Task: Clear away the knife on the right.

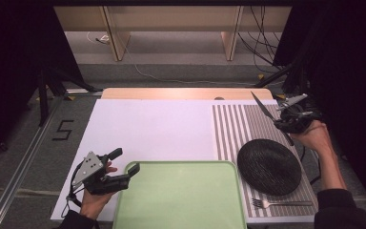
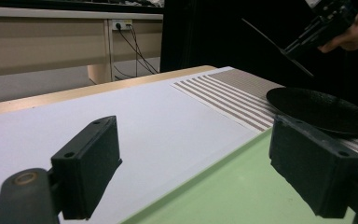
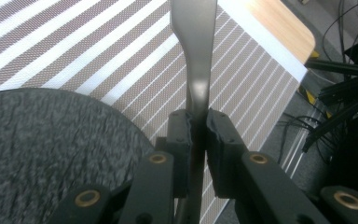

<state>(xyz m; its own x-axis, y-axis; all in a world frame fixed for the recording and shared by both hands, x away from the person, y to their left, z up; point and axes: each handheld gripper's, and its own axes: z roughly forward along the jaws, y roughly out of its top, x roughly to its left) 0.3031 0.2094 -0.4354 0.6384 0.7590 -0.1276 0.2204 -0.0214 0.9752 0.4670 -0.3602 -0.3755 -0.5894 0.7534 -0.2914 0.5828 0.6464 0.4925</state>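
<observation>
– What has the right gripper (image 3: 196,133) got?
– Its jaws are clamped on a slim dark metal knife (image 3: 195,51), seen close in its own view. The high view shows the blade (image 1: 263,108) slanting toward eleven o'clock, above the round black textured plate (image 1: 269,166).
– And the left gripper (image 1: 122,167)?
– Jaws wide apart, empty, at the pale green tray's (image 1: 181,200) nine o'clock edge.

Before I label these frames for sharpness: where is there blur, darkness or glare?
High view: sides black, table evenly lit. Left gripper view: near pads soft, black plate sharper. Right gripper view: knife shows a pale sheen, and the plate's left edge is smeared.
</observation>
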